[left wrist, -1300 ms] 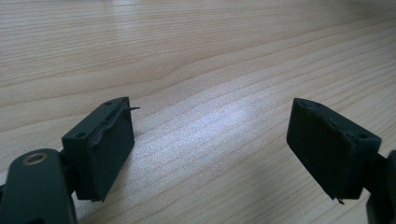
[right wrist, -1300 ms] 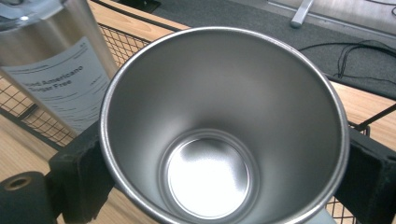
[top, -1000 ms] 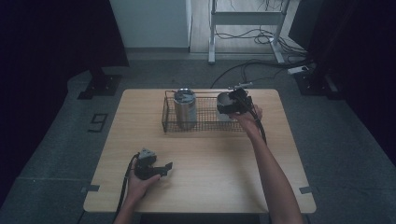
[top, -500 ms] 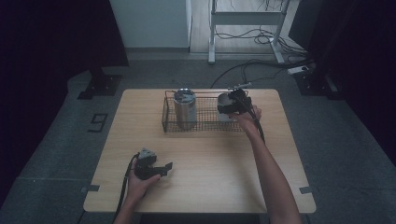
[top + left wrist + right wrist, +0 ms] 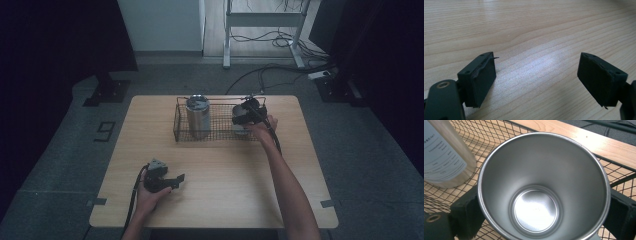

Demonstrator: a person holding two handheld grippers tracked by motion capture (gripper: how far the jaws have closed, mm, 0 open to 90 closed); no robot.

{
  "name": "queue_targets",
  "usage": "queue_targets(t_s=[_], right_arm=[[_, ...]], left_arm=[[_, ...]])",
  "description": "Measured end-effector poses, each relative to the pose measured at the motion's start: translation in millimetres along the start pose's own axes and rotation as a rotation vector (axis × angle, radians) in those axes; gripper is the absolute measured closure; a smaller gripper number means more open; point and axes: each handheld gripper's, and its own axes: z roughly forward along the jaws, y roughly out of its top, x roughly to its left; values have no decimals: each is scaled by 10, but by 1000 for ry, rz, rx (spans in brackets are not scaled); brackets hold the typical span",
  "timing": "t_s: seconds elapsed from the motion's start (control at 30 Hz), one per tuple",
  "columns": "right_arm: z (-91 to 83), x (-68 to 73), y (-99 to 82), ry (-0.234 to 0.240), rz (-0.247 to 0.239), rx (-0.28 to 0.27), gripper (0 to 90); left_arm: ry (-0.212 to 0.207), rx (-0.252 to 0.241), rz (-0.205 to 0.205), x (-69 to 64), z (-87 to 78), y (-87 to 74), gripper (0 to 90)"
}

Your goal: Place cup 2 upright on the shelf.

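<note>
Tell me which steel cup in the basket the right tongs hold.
The right-hand cup, clasped by the right tongs; the taller, labelled cup stands free at the wire basket's left end.

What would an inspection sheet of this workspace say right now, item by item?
Surface: wooden table, light grain.
Job's things: steel cup in the wire basket, beside a taller steel tumbler.
Clutter: nothing seen.
Grippers: left gripper low over the table, fingers apart, empty; right gripper fingers clasp the cup.
Cables: one trails from each gripper; floor cables behind the table.
Surroundings: dim room, white cabinet, metal stand.
</note>
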Motion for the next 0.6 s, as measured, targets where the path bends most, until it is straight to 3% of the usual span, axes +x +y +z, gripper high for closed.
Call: queue_targets(t_s=[0.37,0.6], right_arm=[[95,32,-48,-44,-38,51,67],[87,4,-70,-35,-27,63,65]], left_arm=[[-4,2,2,-1,1,-1,154],[-2,4,5,-5,1,-1,154]])
